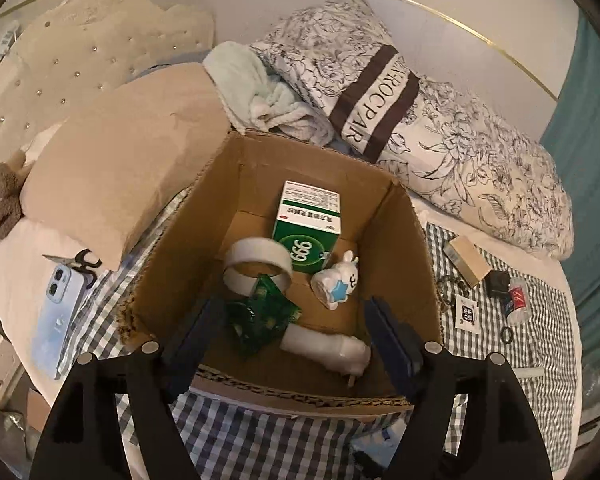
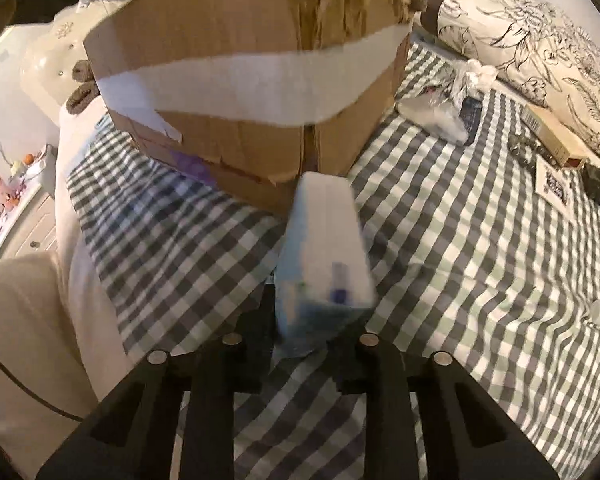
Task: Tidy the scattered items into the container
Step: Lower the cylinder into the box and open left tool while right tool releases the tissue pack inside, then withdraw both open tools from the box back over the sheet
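An open cardboard box [image 1: 412, 248] stands on the checked bedspread. Inside it lie a green 999 medicine box [image 1: 308, 236], a tape roll [image 1: 256, 264], a white rabbit figure [image 1: 336, 284], a green packet [image 1: 260, 316] and a white tube [image 1: 328, 348]. My left gripper [image 1: 290, 312] hangs open over the box's near side, just above the green packet and not gripping it. In the right wrist view my right gripper [image 2: 320, 312] is shut on a white and blue carton [image 2: 324, 240], held low over the bedspread in front of the cardboard box [image 2: 240, 40].
Right of the box lie a tan carton [image 1: 468, 260], keys [image 1: 450, 284], a card [image 1: 466, 314], a small can [image 1: 516, 300] and a black ring [image 1: 507, 335]. A phone [image 1: 58, 312] and scissors [image 1: 84, 262] lie left. Pillows [image 1: 440, 120] crowd the back.
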A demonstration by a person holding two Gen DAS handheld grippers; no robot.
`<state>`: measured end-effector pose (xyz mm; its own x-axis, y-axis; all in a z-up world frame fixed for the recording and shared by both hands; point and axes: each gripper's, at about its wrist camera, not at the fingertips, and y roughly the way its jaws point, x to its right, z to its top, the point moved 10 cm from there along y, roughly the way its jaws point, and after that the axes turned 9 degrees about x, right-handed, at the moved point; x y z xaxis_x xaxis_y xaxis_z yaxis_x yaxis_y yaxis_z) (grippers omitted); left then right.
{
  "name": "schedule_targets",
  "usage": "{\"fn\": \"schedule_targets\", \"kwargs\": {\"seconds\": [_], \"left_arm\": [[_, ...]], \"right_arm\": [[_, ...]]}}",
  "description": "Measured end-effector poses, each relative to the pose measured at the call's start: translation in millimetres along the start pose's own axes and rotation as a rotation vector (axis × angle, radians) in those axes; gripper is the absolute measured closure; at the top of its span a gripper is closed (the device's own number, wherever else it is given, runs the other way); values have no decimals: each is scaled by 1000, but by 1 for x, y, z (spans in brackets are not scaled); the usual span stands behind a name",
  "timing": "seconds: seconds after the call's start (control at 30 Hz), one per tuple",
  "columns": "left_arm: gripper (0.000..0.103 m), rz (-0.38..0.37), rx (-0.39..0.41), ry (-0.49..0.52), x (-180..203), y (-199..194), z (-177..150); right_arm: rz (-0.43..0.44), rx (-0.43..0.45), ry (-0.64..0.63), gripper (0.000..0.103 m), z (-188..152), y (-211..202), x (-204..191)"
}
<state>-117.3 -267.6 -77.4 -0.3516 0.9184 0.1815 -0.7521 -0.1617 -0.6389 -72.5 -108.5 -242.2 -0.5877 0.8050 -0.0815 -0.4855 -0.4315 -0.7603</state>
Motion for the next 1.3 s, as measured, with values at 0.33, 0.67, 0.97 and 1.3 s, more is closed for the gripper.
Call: {"fn": "schedule_targets", "kwargs": {"seconds": [0.33,0.67,0.97,1.3], "left_arm": [[22,28,-4,-4,-10,-1,-3],[17,81,8,24,-20,-8,-3],[15,57,40,79,-4,-12,-6],[12,-46,37,132,60,-13,-29]], "right_arm": [[81,221,59,83,90,-91,-1],[85,345,108,30,193,-62,0],[-134,510,182,9,171,-108,63],[-463,109,363,4,-29,-63,196]]}}
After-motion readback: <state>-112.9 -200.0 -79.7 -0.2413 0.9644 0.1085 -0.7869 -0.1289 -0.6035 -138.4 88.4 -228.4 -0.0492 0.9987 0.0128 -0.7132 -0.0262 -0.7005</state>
